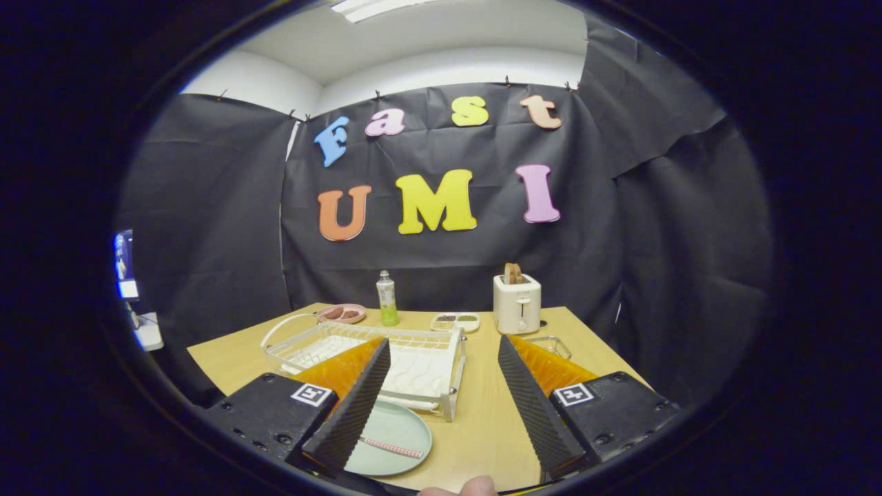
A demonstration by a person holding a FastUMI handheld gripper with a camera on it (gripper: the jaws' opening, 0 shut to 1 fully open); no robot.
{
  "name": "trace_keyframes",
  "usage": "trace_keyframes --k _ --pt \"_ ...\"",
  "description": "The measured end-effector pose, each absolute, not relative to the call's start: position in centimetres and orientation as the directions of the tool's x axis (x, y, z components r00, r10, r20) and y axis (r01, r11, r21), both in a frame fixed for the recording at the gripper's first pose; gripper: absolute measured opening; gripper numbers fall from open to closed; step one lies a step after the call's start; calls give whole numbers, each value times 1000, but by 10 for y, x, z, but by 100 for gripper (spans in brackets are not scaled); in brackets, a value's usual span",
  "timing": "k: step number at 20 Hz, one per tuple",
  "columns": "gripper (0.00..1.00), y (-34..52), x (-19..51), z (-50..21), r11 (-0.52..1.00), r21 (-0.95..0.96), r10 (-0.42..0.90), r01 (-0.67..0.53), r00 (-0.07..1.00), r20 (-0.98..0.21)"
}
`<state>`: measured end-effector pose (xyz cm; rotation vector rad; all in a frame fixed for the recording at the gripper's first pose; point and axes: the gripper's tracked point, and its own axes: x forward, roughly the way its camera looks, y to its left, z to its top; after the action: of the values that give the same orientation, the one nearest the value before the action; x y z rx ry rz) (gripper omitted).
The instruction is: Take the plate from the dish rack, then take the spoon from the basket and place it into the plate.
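Pale wood worktop [482,427]: carries everything here, black cloth wall behind it.
My gripper [448,406]: fingers spread wide apart, gripping nothing, bare worktop between them.
Plate [403,430]: pale green, flat on the worktop just in front of the dish rack, partly hidden under my left finger.
Spoon [394,449]: lies on the plate, pinkish patterned handle showing, one end tucked behind my left finger; bowl end not clear.
Dish rack [427,362]: white wire, my landmark, sits on the worktop beyond my left finger; I see no dishes standing in it.
Basket [555,344]: small clear or wire one, right of the dish rack, mostly hidden behind my right finger; contents I cannot tell.
Toaster [517,303]: white, behind and to the right of the dish rack, near the back edge, bread slice sticking up from the slot.
Bottle [387,297]: clear with green liquid, upright, behind the dish rack.
Pink dish [342,313]: behind the dish rack, left of the bottle, brownish food on it, too small to name.
Divided tray [455,321]: small, pale, behind the dish rack, between bottle and toaster, dark and green bits in its compartments.
Fingertip [475,486]: a person's, at the near edge, in front of the dish rack, between my fingers.
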<state>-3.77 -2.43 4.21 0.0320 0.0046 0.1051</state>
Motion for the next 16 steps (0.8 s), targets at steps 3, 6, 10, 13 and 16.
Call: trace_keyframes --k 3,6,10,13,16 --pt "100 -26 -59 44 997 25 74 -75 997 31" --pt "100 -26 -82 44 999 32 38 -40 997 64" --pt "100 -24 -109 45 1000 23 10 -12 997 81" --pt "100 -29 -127 53 999 31 -19 17 995 97" --pt "100 -31 -142 56 999 22 -34 32 993 110"
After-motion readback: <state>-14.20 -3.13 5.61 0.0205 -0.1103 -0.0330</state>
